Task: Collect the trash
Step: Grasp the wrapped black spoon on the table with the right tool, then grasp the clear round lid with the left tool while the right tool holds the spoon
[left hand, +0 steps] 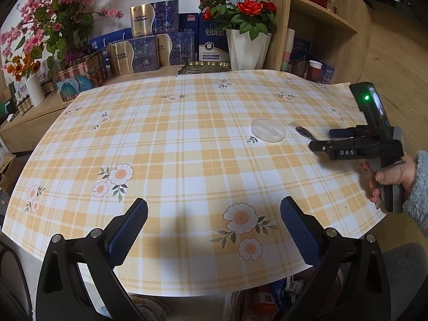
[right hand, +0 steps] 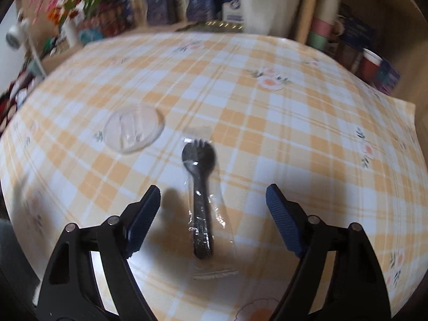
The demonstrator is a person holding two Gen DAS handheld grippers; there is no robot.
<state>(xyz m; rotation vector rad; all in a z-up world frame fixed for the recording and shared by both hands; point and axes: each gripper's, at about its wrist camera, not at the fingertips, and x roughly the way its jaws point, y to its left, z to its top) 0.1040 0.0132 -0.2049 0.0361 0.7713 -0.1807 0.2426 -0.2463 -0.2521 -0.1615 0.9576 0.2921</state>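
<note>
A black plastic spork in a clear wrapper (right hand: 201, 200) lies on the checked tablecloth (right hand: 281, 139), its handle between the fingers of my right gripper (right hand: 214, 208), which stands open with its pads clear of the wrapper. A clear round plastic lid (right hand: 133, 129) lies flat to the spork's upper left. In the left wrist view the lid (left hand: 268, 129) and the spork's tip (left hand: 303, 131) sit at the table's right side, with my right gripper (left hand: 321, 140) just beside the spork, held by a hand in a fuzzy grey sleeve (left hand: 416, 187). My left gripper (left hand: 214, 227) hangs open over the near table edge with nothing in it.
Blue and gold boxes (left hand: 149, 45), a white pot of red roses (left hand: 248, 48) and pink flowers (left hand: 53, 21) crowd the counter behind the table. A wooden shelf (left hand: 321, 18) with cups stands at the back right. Bags lie under the near edge (left hand: 267, 302).
</note>
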